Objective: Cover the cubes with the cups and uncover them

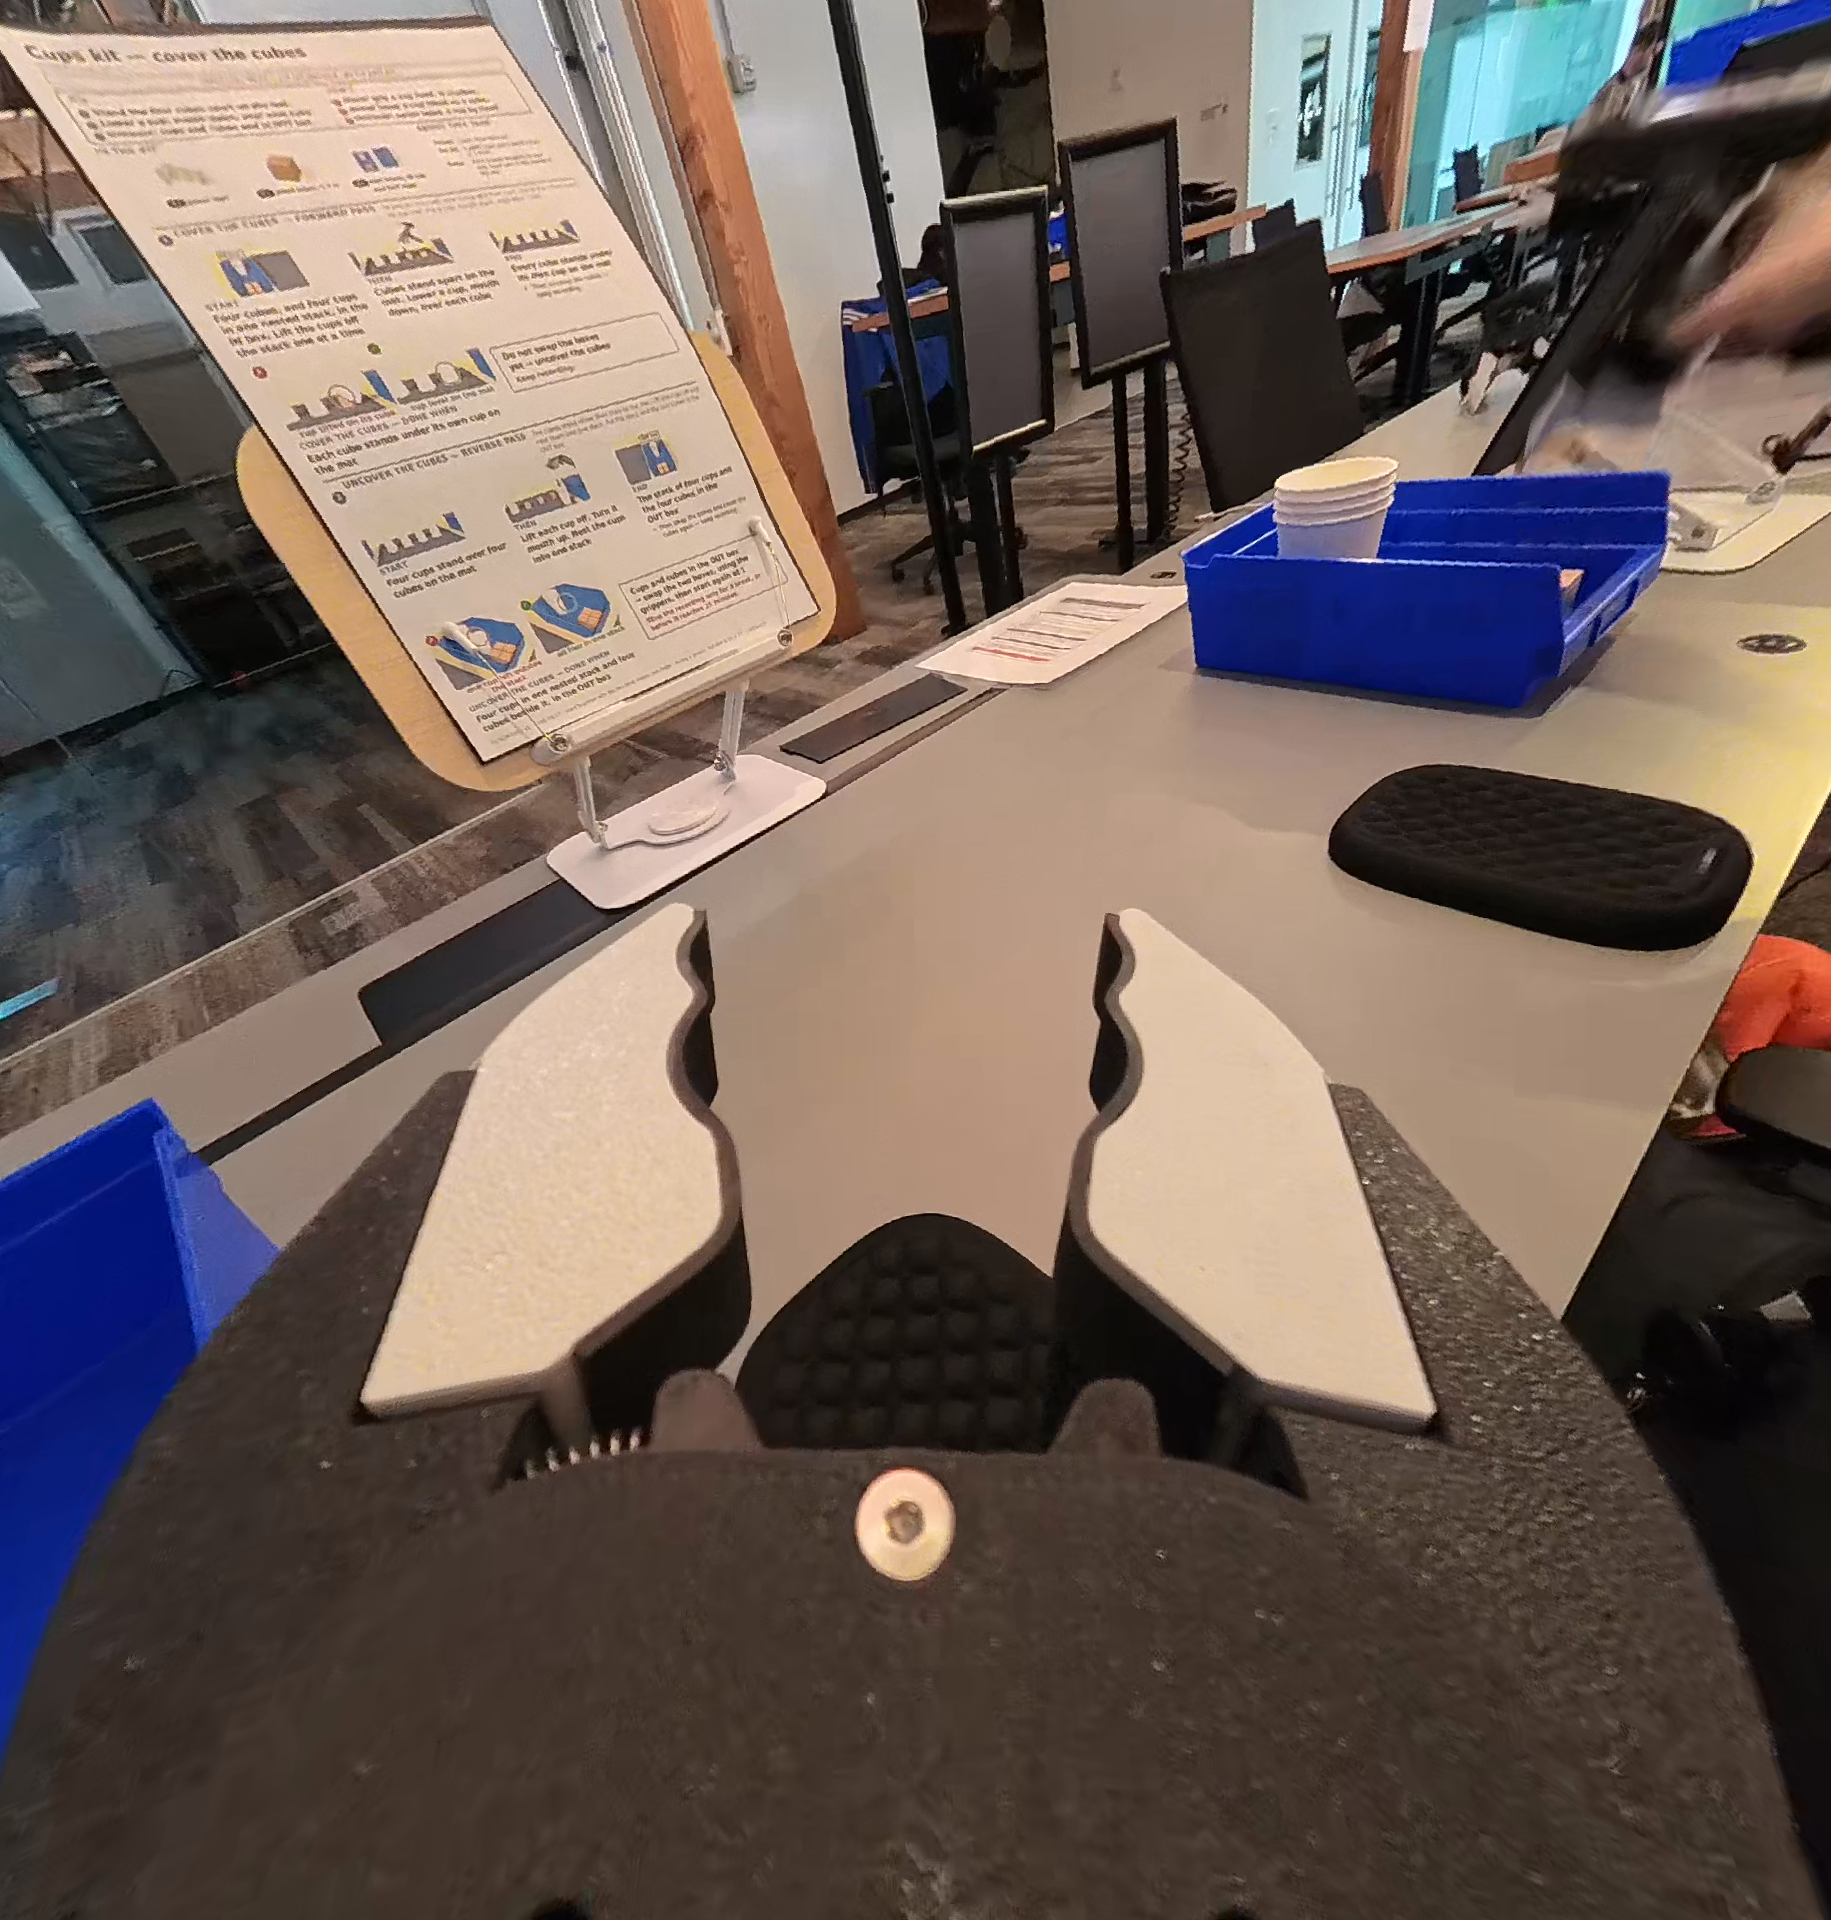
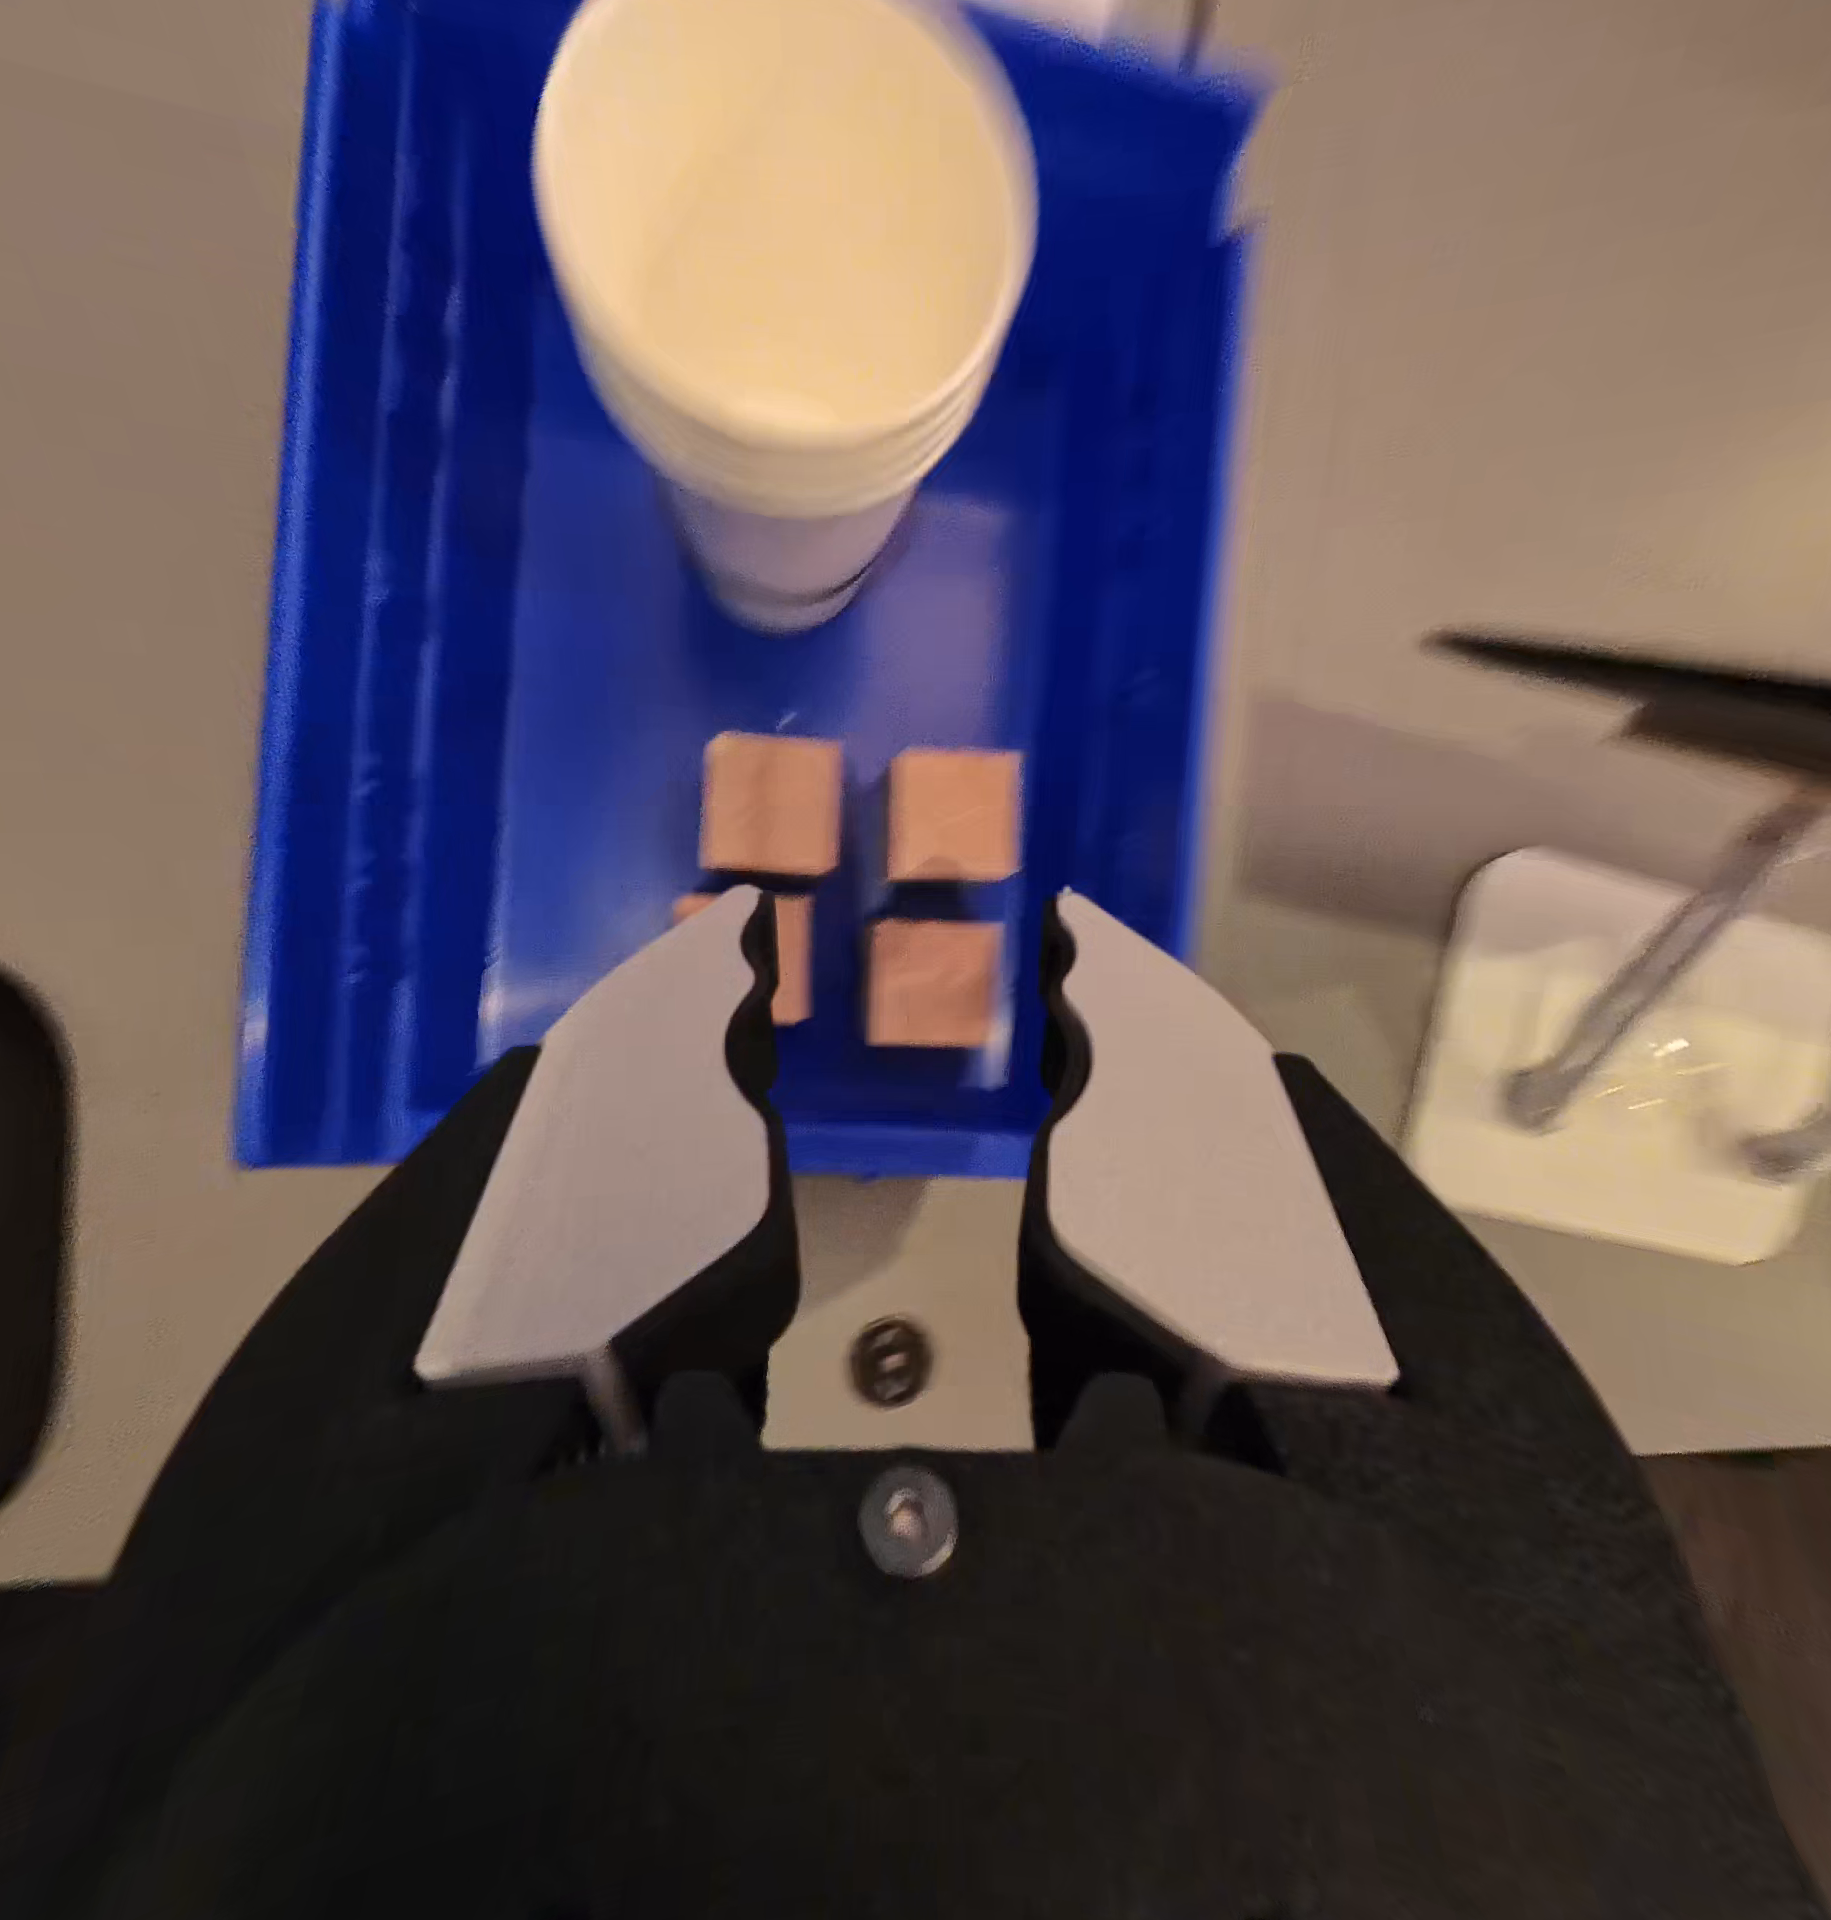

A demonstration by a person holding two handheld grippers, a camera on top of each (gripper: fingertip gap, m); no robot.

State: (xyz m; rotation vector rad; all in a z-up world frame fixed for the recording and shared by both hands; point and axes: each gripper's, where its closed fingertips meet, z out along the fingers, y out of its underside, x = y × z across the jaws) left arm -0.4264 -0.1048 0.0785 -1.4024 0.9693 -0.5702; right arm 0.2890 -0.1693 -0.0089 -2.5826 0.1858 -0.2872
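Note:
A nested stack of white paper cups (image 2: 786, 312) stands mouth up in a blue bin (image 2: 371, 623). Several wooden cubes (image 2: 952, 816) lie in a square group in the same bin, nearer to me. My right gripper (image 2: 903, 902) is open and empty, hovering above the cubes and looking down on them. In the left wrist view the same bin (image 1: 1410, 613) with the cup stack (image 1: 1332, 509) sits far right on the grey table. My left gripper (image 1: 903, 920) is open and empty, low over the table above a black pad (image 1: 900, 1340). The right gripper shows blurred at top right (image 1: 1700, 187).
An instruction sheet on a stand (image 1: 423, 395) is at the table's far left edge. A second black pad (image 1: 1539, 857) lies to the right. Another blue bin (image 1: 69, 1351) is at my near left. A white stand base (image 2: 1607, 1049) sits right of the bin.

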